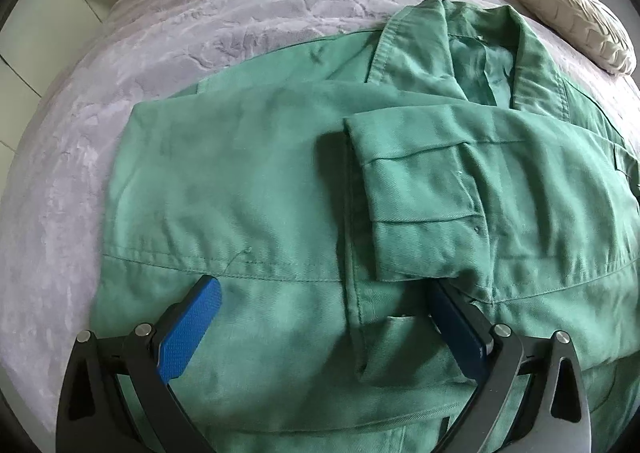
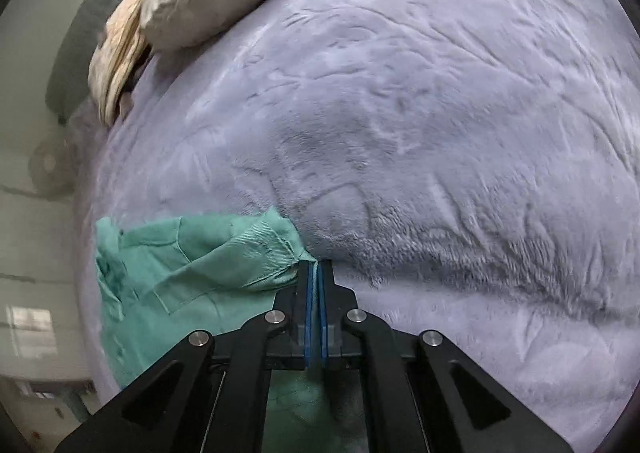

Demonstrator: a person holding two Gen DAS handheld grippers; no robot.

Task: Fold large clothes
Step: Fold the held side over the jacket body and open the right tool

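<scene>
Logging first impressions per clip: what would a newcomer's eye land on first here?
The green jacket spread across the lilac bed cover, one sleeve folded over its front. In the right wrist view, the right gripper is shut on a fold of that cloth. The left gripper hangs open above it.

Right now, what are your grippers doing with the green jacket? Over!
Left gripper open over the jacket, gripping nothing. Right gripper shut on a jacket edge. Sleeves folded across the front. Pillow beyond the collar, nothing blocking.

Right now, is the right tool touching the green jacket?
Touching: the right wrist view shows the right tool shut, pinching the green jacket edge between its pads.
</scene>
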